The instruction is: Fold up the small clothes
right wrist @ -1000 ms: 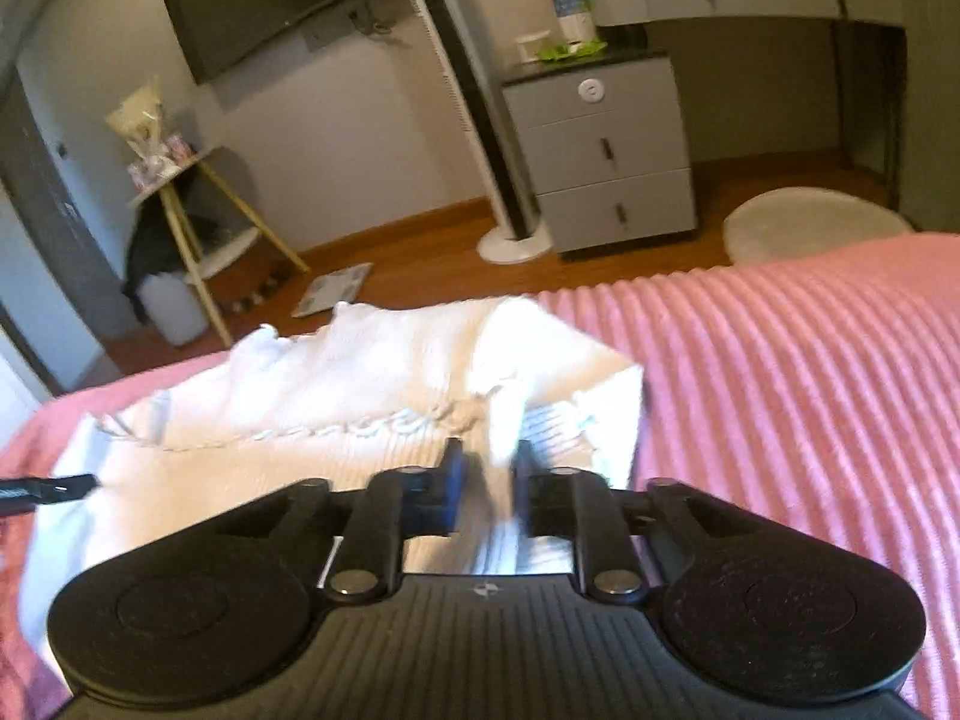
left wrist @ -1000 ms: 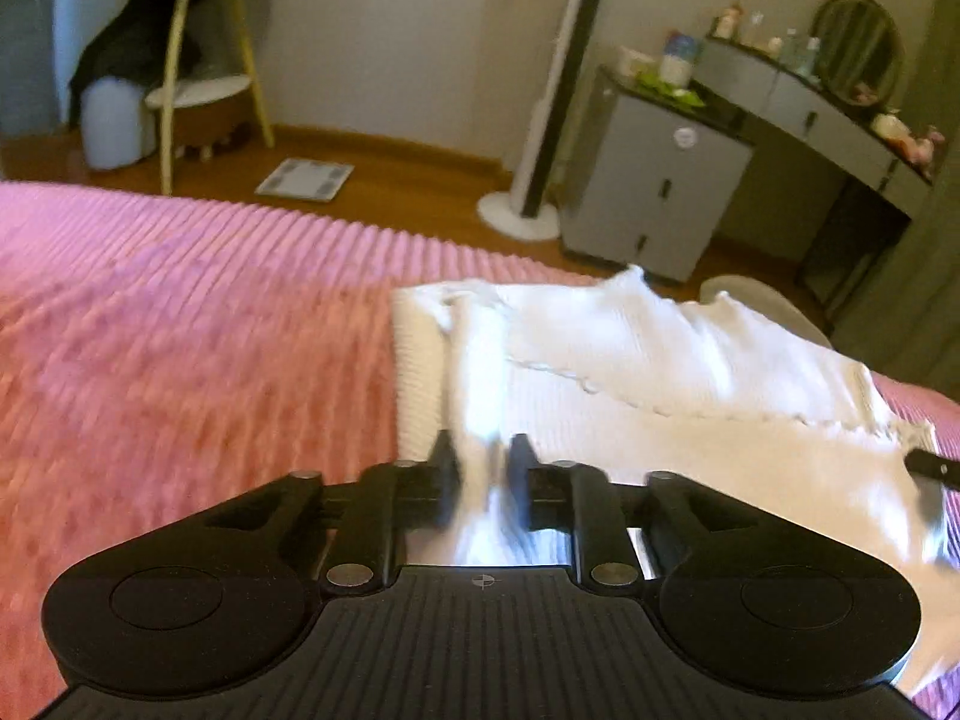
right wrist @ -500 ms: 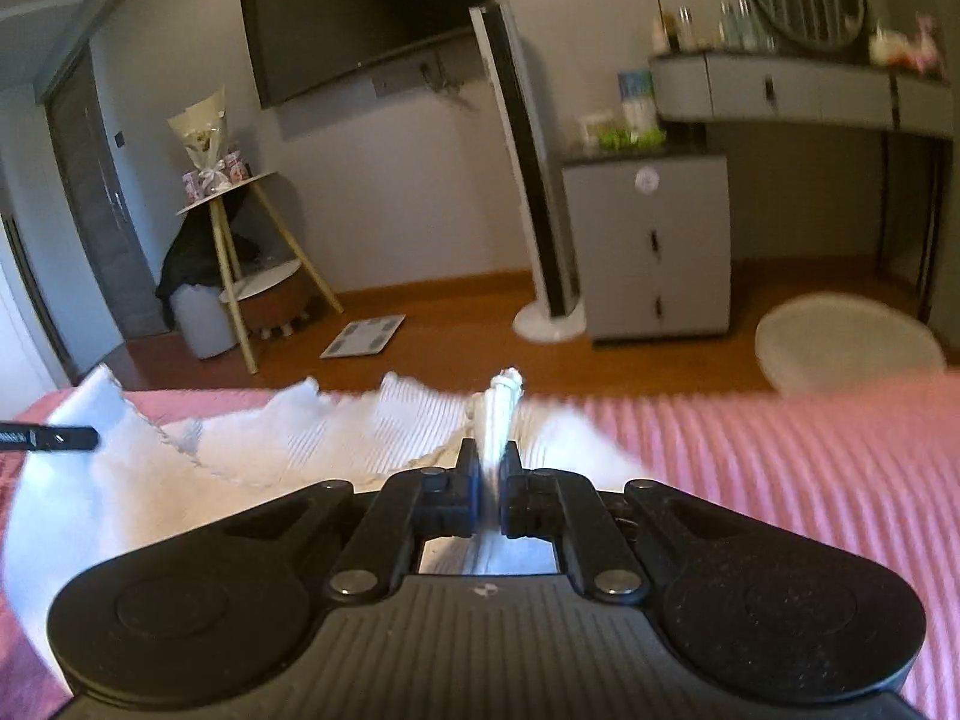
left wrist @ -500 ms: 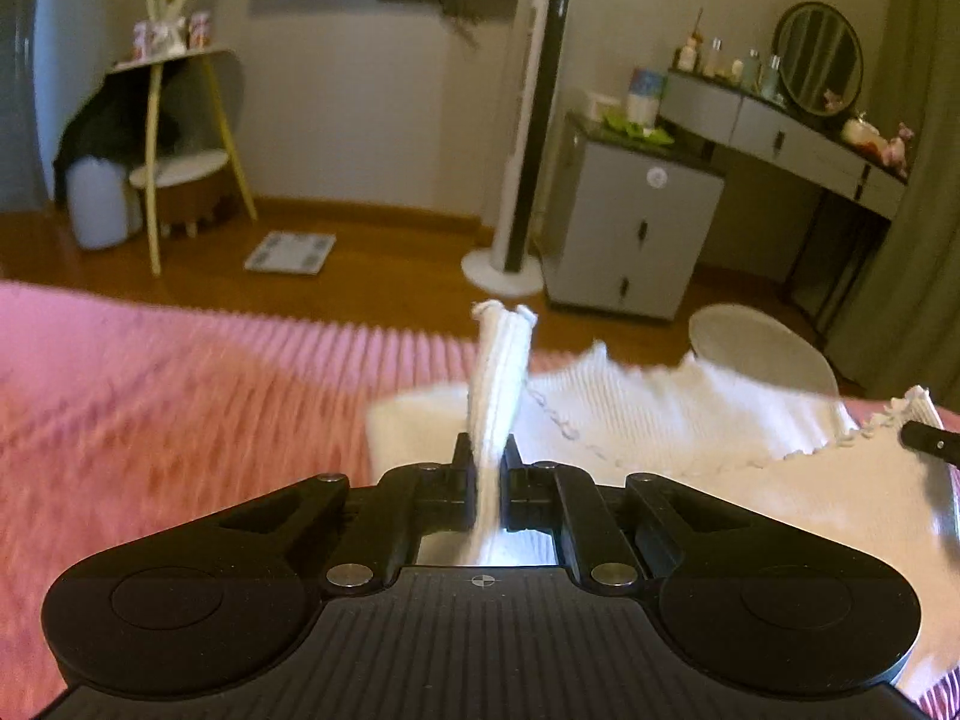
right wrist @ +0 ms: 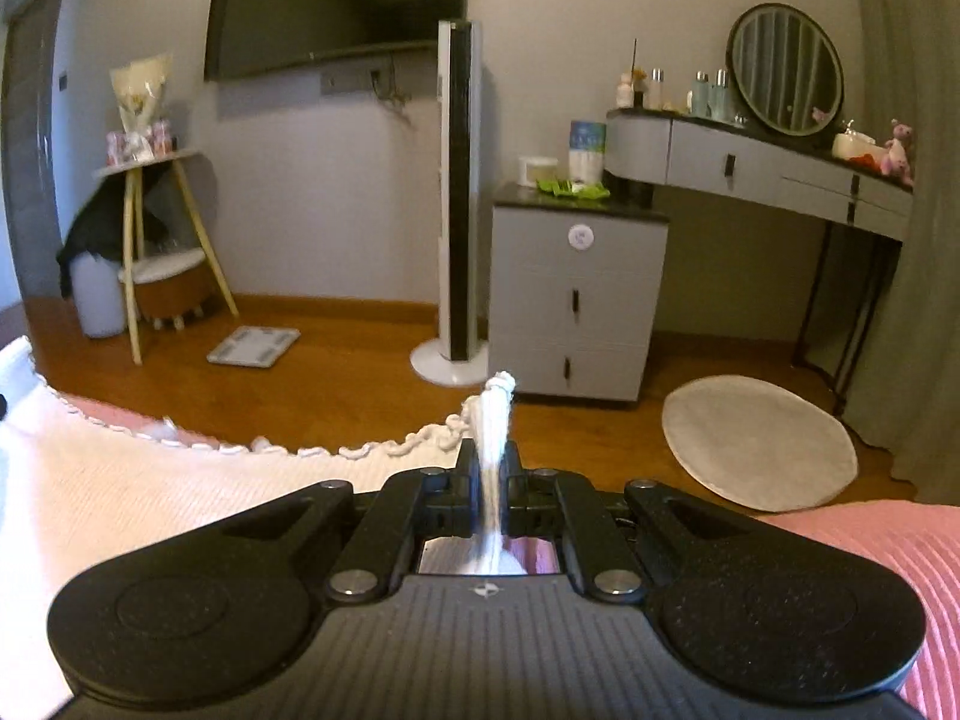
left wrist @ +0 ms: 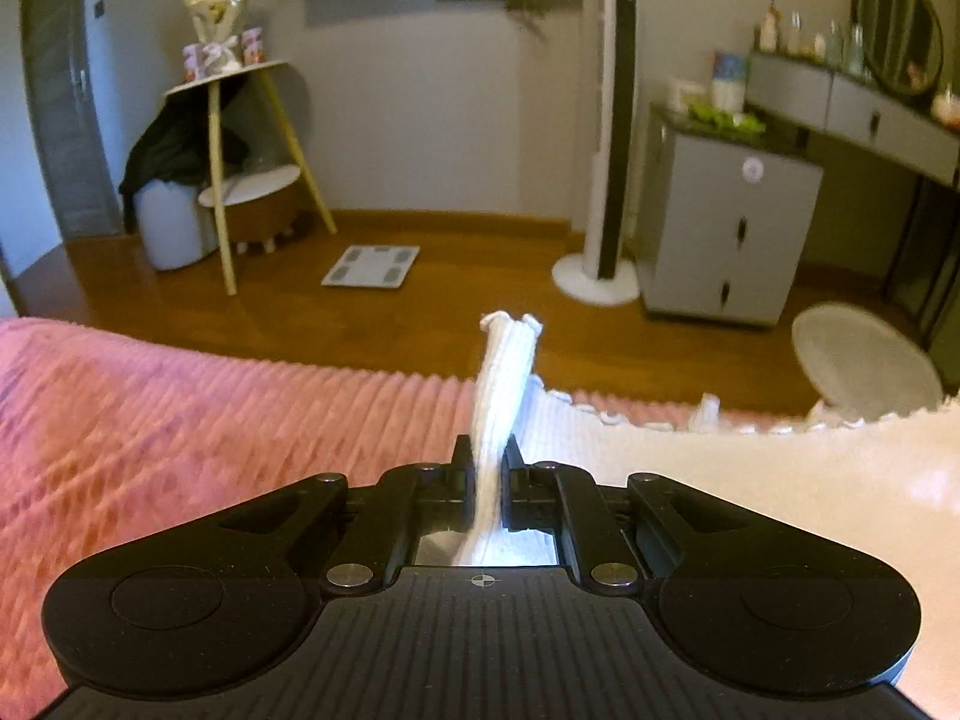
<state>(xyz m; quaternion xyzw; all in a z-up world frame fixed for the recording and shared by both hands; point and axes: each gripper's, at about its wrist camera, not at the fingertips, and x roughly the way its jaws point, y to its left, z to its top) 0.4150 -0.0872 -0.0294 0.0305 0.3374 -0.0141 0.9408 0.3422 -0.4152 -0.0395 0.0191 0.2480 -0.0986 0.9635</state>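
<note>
A small white ribbed knit garment [left wrist: 750,468] with a scalloped edge hangs stretched between my two grippers above the pink bedspread [left wrist: 210,420]. My left gripper [left wrist: 487,450] is shut on one corner, and a pinched fold of white cloth sticks up between its jaws. In the right wrist view the garment [right wrist: 150,498] spreads out to the left, its scalloped hem sagging in a curve. My right gripper [right wrist: 493,453] is shut on the opposite corner, a tuft of cloth poking up past its fingers.
The pink ribbed bedspread [right wrist: 870,546] lies under both grippers. Beyond the bed's edge is a wooden floor with a bathroom scale [left wrist: 371,265], a tower fan [right wrist: 457,198], a grey drawer cabinet [right wrist: 579,294], a round white rug [right wrist: 759,441] and a tripod side table [left wrist: 240,168].
Both grippers closed on the garment's corners and lifted them off the bed. The cloth now hangs taut between them and both views have tilted up toward the room.
</note>
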